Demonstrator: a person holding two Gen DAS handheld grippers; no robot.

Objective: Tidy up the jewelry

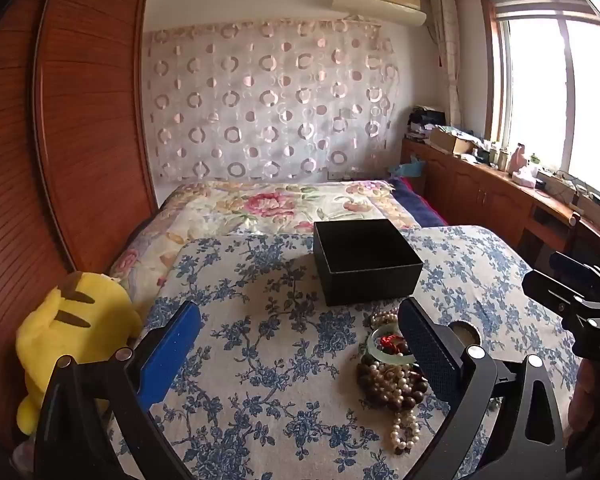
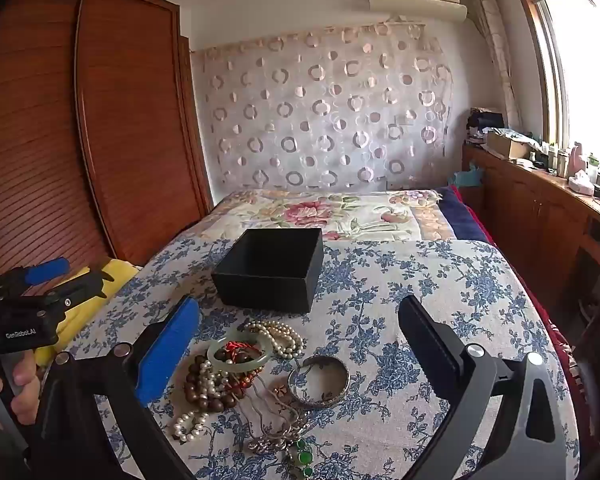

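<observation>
An open black box (image 1: pixel 366 260) (image 2: pixel 270 270) stands on the blue-flowered cloth. In front of it lies a heap of jewelry: a pale green jade bangle (image 2: pixel 240 354) (image 1: pixel 384 354), pearl strands (image 2: pixel 280 336), brown wooden beads (image 2: pixel 204 392) (image 1: pixel 396 388), a silver bangle (image 2: pixel 319 381) and a chain with green stones (image 2: pixel 302 454). My left gripper (image 1: pixel 300 344) is open and empty, hovering left of the heap; it also shows in the right wrist view (image 2: pixel 66 276). My right gripper (image 2: pixel 300 344) is open and empty above the heap; it also shows in the left wrist view (image 1: pixel 564 292).
A yellow plush toy (image 1: pixel 76 344) sits at the cloth's left edge. A wooden wardrobe (image 1: pixel 60 140) stands on the left. The bed with a floral quilt (image 1: pixel 276 204) lies behind the box. A cluttered wooden cabinet (image 1: pixel 500 192) runs under the window on the right.
</observation>
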